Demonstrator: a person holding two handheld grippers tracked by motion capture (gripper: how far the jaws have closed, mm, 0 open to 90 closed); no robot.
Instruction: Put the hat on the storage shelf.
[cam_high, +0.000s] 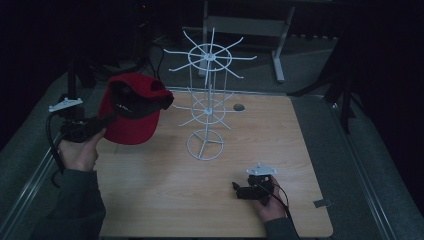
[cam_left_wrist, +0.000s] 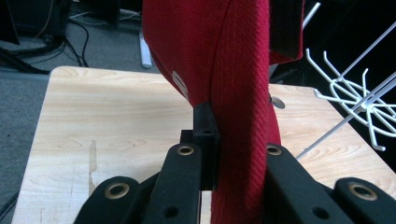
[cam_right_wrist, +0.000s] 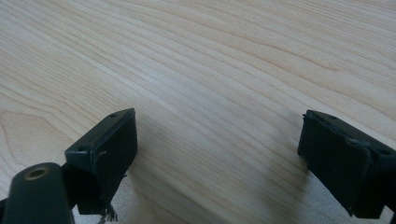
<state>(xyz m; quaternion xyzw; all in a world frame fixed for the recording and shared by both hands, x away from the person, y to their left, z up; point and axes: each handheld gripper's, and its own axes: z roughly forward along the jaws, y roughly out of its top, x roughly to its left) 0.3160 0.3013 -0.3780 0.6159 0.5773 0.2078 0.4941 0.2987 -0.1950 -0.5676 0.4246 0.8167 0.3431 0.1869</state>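
Note:
A red cap (cam_high: 131, 110) with a dark inner lining hangs in the air at the table's left, held up by my left gripper (cam_high: 102, 121), which is shut on its fabric. In the left gripper view the red cap (cam_left_wrist: 224, 70) runs down between the black jaws, pinched at its edge. A white wire display rack (cam_high: 207, 100) with radiating hooks stands at mid-table, just right of the cap. My right gripper (cam_high: 237, 189) rests low near the table's front right, open. Its jaws stand wide apart over bare wood in the right gripper view, with the right gripper (cam_right_wrist: 217, 140) holding nothing.
The wooden table (cam_high: 210, 200) has a small round hole (cam_high: 239, 107) behind the rack. The white rack (cam_left_wrist: 359, 93) is close on the right in the left gripper view. A grey metal stand (cam_high: 277, 35) sits on the floor beyond the table.

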